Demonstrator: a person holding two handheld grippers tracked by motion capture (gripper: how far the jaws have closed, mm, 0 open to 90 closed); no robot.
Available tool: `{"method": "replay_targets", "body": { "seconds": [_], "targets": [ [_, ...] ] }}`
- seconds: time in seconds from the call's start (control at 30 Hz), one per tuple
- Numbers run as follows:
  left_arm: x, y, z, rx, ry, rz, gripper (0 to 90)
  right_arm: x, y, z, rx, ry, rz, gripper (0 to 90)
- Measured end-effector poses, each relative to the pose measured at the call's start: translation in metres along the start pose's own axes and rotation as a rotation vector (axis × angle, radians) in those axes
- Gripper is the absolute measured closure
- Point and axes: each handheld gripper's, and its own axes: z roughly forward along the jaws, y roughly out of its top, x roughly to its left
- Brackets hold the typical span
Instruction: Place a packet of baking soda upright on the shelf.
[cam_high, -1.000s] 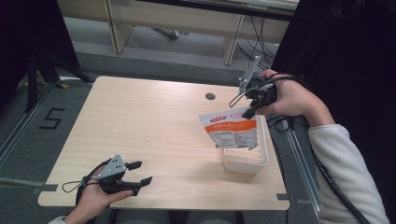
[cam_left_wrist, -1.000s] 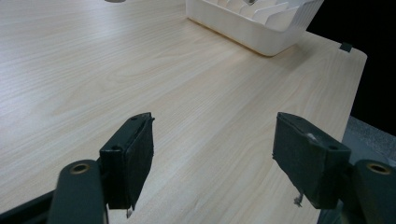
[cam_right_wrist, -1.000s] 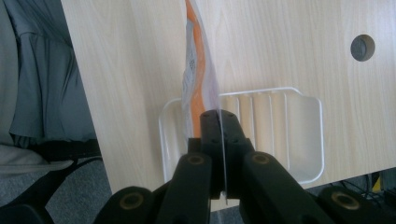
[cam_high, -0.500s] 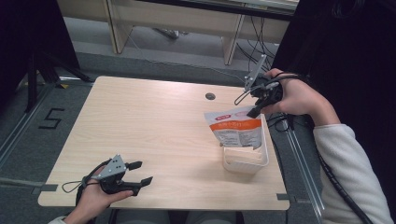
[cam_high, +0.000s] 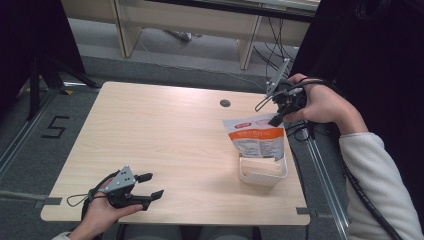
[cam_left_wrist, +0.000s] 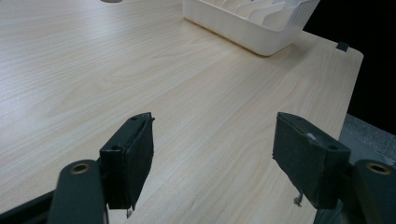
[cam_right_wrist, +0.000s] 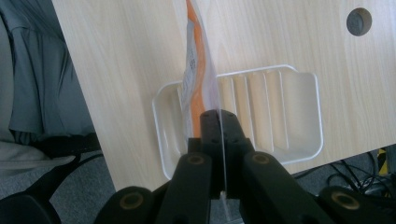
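Observation:
An orange and white pouch (cam_high: 256, 140) hangs upright with its lower end inside a white ribbed tray (cam_high: 262, 174) at the table's right side. My right gripper (cam_high: 276, 119) is shut on the pouch's top edge, held from above. In the right gripper view the pouch (cam_right_wrist: 198, 84) shows edge-on between the closed jaws, dropping into the tray (cam_right_wrist: 299, 112) near one of its ends. My left gripper (cam_high: 151, 186) rests near the table's front left edge, open with nothing between its fingers (cam_left_wrist: 130, 163). The tray (cam_left_wrist: 252, 23) lies far ahead in the left gripper view.
The light wooden table (cam_high: 165, 135) has a round cable hole (cam_high: 225, 103) at the back. Cables (cam_high: 295, 130) trail off its right edge, beside a person's white sleeve (cam_high: 375, 185). Desk legs (cam_high: 247, 45) stand on the grey floor behind.
My right gripper has moved slightly right and down with the pouch, whose lower end has sunk further into the tray. The left gripper has stayed still.

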Motion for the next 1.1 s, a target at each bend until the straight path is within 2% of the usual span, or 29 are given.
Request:
{"method": "replay_targets", "body": {
  "seconds": [0.13,0.2,0.4,0.5,0.67,0.83,0.93,0.97,1.1],
  "targets": [
    [0.0,0.0,-0.001,0.004,0.006,0.012,28.5,-0.001,-0.002,0.0,0.011,-0.004,0.021,90.0],
    [0.0,0.0,0.0,-0.003,0.006,0.004,28.5,-0.001,-0.002,0.0,0.015,-0.007,0.021,90.0],
    [0.0,0.0,-0.001,0.002,0.005,0.013,28.5,-0.002,-0.004,0.002,0.025,-0.012,0.034,90.0],
    [0.0,0.001,-0.001,0.001,0.004,0.014,28.5,-0.002,-0.004,0.003,0.025,-0.007,0.025,90.0],
    [0.0,0.0,0.0,0.003,0.004,-0.001,28.5,-0.002,-0.005,0.004,0.031,-0.015,0.041,90.0],
    [-0.001,0.0,0.0,-0.005,-0.003,-0.008,28.4,-0.003,-0.007,0.006,0.032,-0.013,0.024,90.0],
    [0.001,0.0,0.0,0.002,-0.009,0.015,28.3,-0.003,-0.007,0.008,0.041,-0.018,0.026,90.0],
    [0.0,0.0,0.0,0.002,-0.005,0.004,28.3,-0.003,-0.007,0.008,0.045,-0.024,0.033,90.0],
    [0.0,0.0,0.0,0.002,-0.005,0.005,28.2,-0.003,-0.006,0.011,0.053,-0.028,0.027,90.0]
  ]
}}
